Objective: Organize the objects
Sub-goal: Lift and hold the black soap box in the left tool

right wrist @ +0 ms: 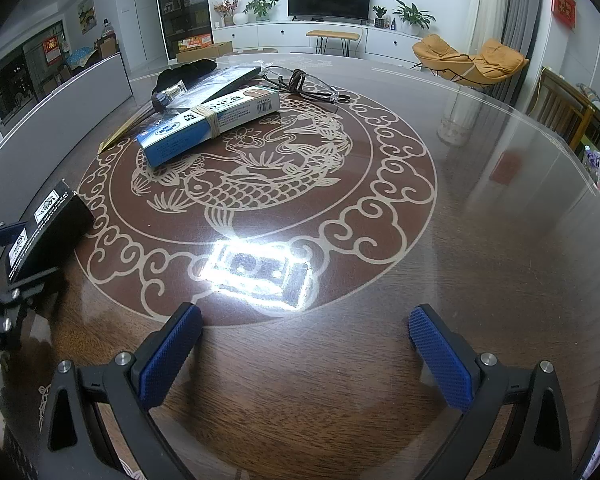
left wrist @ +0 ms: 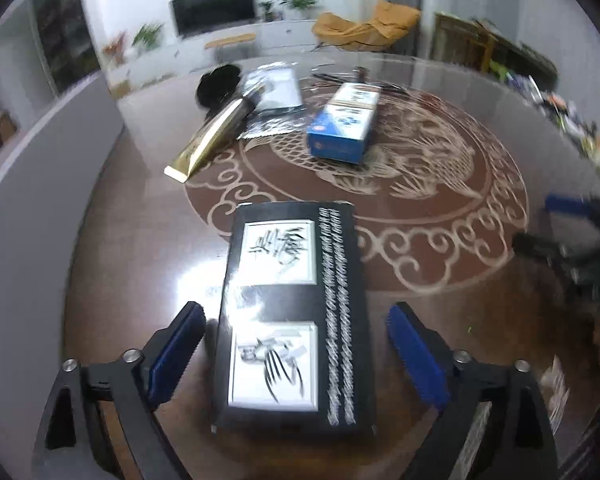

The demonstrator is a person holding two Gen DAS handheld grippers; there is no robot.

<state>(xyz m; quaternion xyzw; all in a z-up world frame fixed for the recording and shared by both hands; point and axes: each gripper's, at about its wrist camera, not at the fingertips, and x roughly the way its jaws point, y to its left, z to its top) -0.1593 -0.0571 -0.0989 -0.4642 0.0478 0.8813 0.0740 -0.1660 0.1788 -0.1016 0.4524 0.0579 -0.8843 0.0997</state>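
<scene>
A black box with white picture panels (left wrist: 296, 312) lies flat on the round table (left wrist: 140, 240), between the blue pads of my left gripper (left wrist: 296, 310). A gap shows on each side of the box, so the gripper is open around it. The right wrist view catches the same black box (right wrist: 48, 232) at its far left edge. My right gripper (right wrist: 306, 314) stands open over bare table (right wrist: 480, 240) with nothing between its fingers. Farther back lie a blue and white carton (left wrist: 342, 124) (right wrist: 208, 124) bound with a rubber band, and a long gold box (left wrist: 212, 140).
At the far side are a black pouch (left wrist: 216, 84), a clear plastic packet (left wrist: 276, 92) and a pair of glasses (right wrist: 300, 80). A bright lamp glare (right wrist: 256, 272) sits on the glass top. A grey partition (left wrist: 32, 200) runs along the left.
</scene>
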